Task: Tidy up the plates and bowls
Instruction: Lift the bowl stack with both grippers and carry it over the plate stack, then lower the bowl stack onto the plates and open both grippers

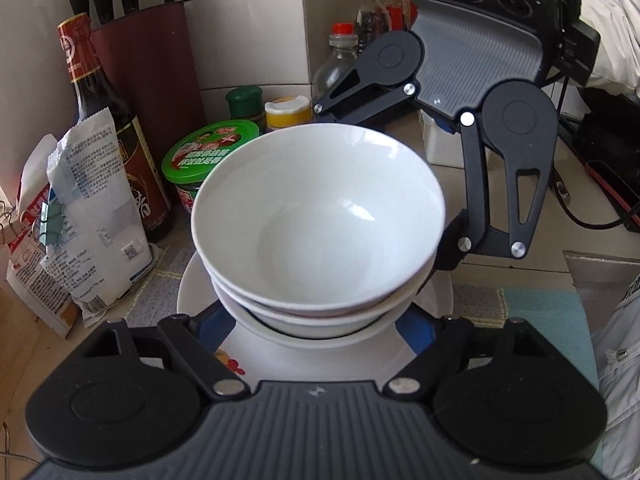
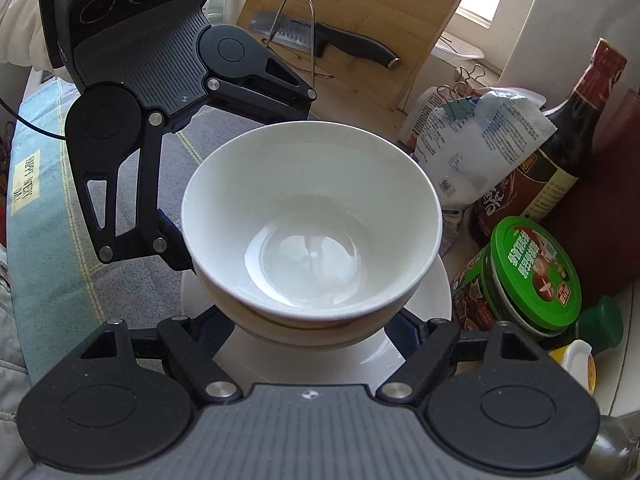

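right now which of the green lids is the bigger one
The lid on the printed jar, wide and flat with a picture on top. The other, a dark green cap behind it, is small and plain.

Matte black tongs with ribbed grey bodies

Left tongs (image 1: 316, 332): black linkage arms on round pivot discs, silver screws, blue finger pads at 8 and 4 o'clock. Right tongs (image 2: 312, 332) match; seen from the left wrist, their housing shows three round sockets, a red-and-white label, a green light at 1 o'clock, and a white sleeve (image 1: 612, 40).
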